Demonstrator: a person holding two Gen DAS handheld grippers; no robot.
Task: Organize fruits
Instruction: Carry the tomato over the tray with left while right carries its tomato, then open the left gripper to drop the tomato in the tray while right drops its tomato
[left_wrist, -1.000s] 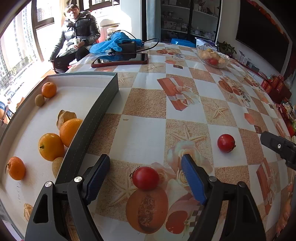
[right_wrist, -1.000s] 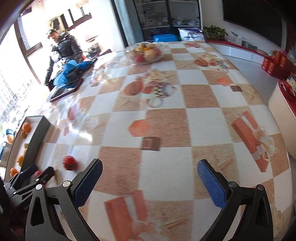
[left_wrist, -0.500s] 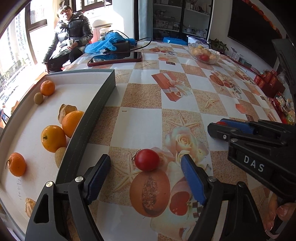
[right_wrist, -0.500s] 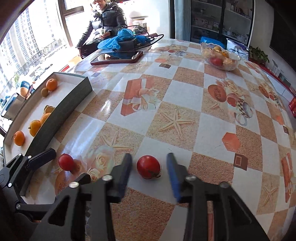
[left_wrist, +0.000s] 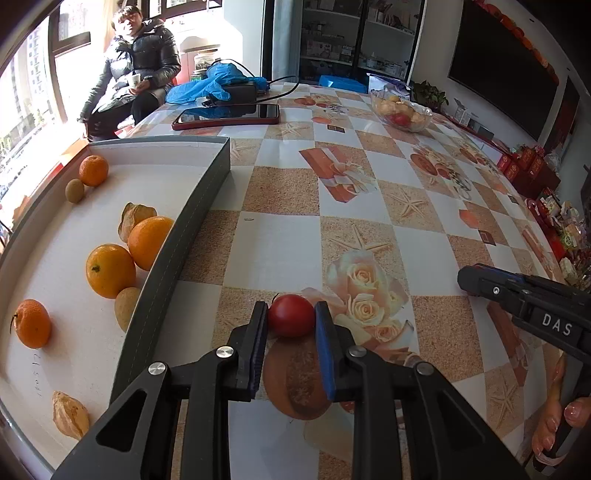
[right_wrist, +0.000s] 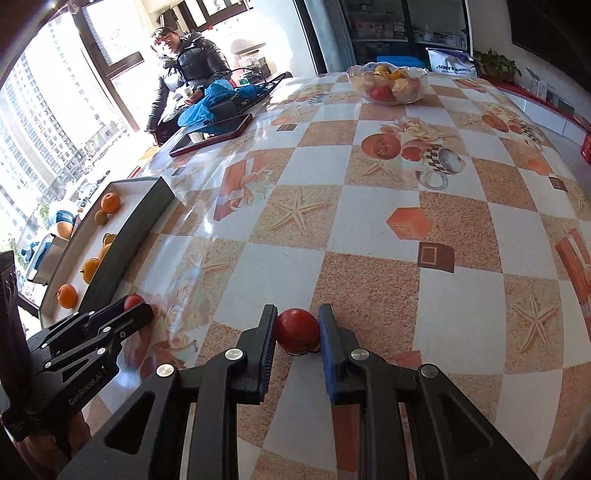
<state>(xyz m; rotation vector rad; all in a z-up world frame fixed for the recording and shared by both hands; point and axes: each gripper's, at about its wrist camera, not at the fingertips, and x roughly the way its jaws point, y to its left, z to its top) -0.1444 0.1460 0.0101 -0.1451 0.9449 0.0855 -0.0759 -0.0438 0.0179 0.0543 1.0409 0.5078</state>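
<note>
Pinching one small tomato (left_wrist: 290, 315) in the left gripper (left_wrist: 290, 321) and another tomato (right_wrist: 297, 329) in the right gripper (right_wrist: 297, 328), both shiny fruits could squirt free or bruise when lifted toward the tray (left_wrist: 177, 236) at left.

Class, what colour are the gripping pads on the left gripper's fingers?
Blue pads, clearest in the left wrist view.

**Lettering on the two grippers and a package**

White capitals "DAS" are showing on the black body of the right gripper (left_wrist: 480, 282), seen from the left wrist. "GenRobot.AI" is running along the body of the left gripper (right_wrist: 138, 308), seen from the right wrist. A white and blue package (right_wrist: 450, 61) beyond the table's far edge is carrying blue print beginning "SINYE"; the rest is too small to read.
</note>
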